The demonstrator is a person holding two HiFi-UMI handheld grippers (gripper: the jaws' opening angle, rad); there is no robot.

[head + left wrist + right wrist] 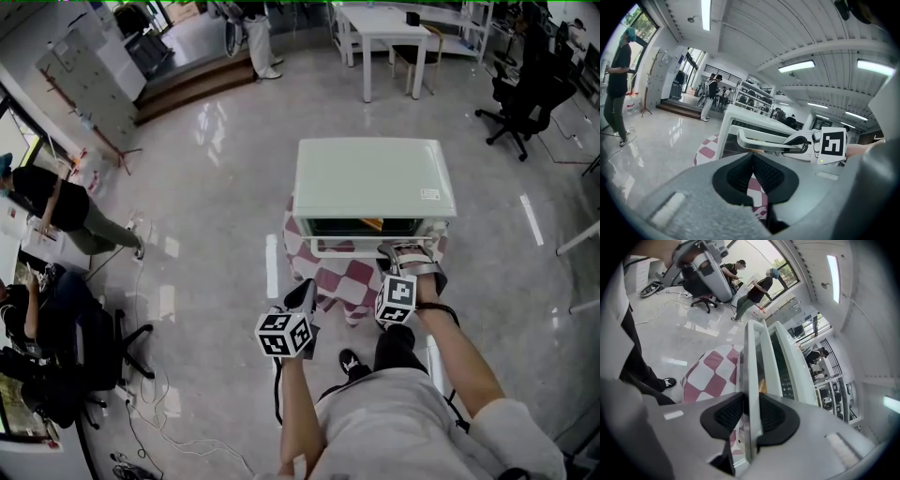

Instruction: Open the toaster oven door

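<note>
A pale green toaster oven [375, 178] stands on a small stand draped in a red-and-white checked cloth [337, 281]. Its door handle [352, 250] runs along the front, with something orange [372, 223] behind the glass. My right gripper [394, 251] is shut on the right end of the handle; in the right gripper view the bar [751, 362] is clamped between both pads. My left gripper [305, 295] hangs in front of the stand's left corner, shut and holding nothing, and looks toward the oven [740, 119], its handle [764, 143] and the right gripper [806, 140].
Glossy floor surrounds the stand. A white table [389, 28] and black office chairs [525, 98] are at the back. People [56, 202] and another chair [84, 366] are at the left, with cables [159, 422] on the floor. My own shoe [349, 362] is just before the stand.
</note>
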